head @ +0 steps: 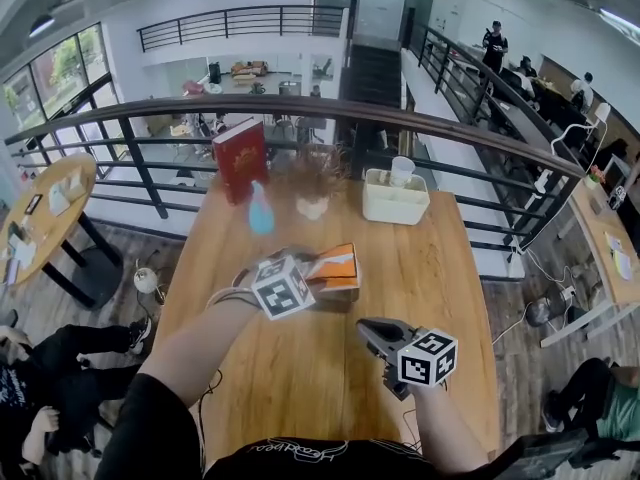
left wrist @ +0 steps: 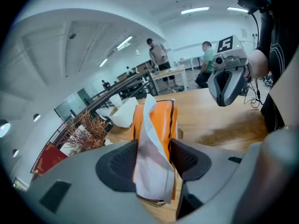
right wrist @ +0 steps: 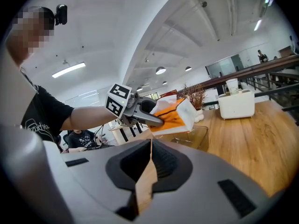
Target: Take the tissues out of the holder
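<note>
Nearly done; left gripper (left wrist: pixel 154 160) jaws clamped on tissues (left wrist: pixel 159 120), seemingly lifted out of holder (right wrist: pixel 189 135); right gripper (right wrist: pixel 150 158) jaws pressed together, empty.

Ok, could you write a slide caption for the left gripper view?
Left hand-held gripper clamps the orange tissue pack, a white tissue hanging from it.

A wooden table (head: pixel 330 368) fills the middle of the head view, from upper centre to the bottom edge. Across its far end stand a red book (head: pixel 241 158) at upper left, then a blue bottle (head: pixel 260 211), a dried plant (head: pixel 313 183) in a pale pot, and a white box (head: pixel 395 198) to the right. A clear holder (right wrist: pixel 196 136) rests on the wood near the centre.
</note>
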### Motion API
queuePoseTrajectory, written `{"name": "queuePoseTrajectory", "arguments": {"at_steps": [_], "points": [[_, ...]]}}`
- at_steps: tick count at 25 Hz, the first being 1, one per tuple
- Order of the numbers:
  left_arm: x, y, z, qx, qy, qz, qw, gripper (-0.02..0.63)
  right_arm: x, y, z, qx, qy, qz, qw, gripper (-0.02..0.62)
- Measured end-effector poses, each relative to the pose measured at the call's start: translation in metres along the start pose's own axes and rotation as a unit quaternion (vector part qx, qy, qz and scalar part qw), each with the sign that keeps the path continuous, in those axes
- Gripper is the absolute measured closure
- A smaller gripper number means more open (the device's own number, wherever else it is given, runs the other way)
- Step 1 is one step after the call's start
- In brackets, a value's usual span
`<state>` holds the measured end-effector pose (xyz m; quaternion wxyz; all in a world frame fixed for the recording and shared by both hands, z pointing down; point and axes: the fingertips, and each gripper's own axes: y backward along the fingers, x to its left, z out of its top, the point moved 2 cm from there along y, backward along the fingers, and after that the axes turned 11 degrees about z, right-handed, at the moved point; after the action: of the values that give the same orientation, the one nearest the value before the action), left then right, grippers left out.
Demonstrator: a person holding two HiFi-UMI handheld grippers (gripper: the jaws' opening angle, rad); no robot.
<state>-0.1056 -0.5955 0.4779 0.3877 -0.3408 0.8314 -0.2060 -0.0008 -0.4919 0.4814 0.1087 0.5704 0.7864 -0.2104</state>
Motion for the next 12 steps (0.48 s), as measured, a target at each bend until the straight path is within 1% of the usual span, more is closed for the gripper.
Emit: {"name": "queuePoseTrajectory", "arguments": {"at_steps": [4, 7, 9, 12], "points": [[-0.007, 0.032, 0.007, -0.023, 0.021, 0.022, 0.9993, 0.379, 0.017, 0.005, 0.000, -0.009, 0.005, -0.007, 1.000, 0.577], [-0.019, 0.057, 0.013, -0.048, 0.041, 0.021, 0.9978, 0.379, 0.032, 0.009, -0.004, -0.007, 0.004, -0.010, 1.000, 0.577], [-0.028, 0.077, 0.019, -0.064, 0.055, 0.020, 0.9962, 0.379, 0.045, 0.013, -0.006, -0.003, 0.012, -0.013, 1.000, 0.577], [-0.045, 0.108, 0.029, -0.089, 0.087, 0.015, 0.9921, 0.379, 0.068, 0.020, -0.008, -0.005, 0.023, -0.013, 1.000, 0.577]]}}
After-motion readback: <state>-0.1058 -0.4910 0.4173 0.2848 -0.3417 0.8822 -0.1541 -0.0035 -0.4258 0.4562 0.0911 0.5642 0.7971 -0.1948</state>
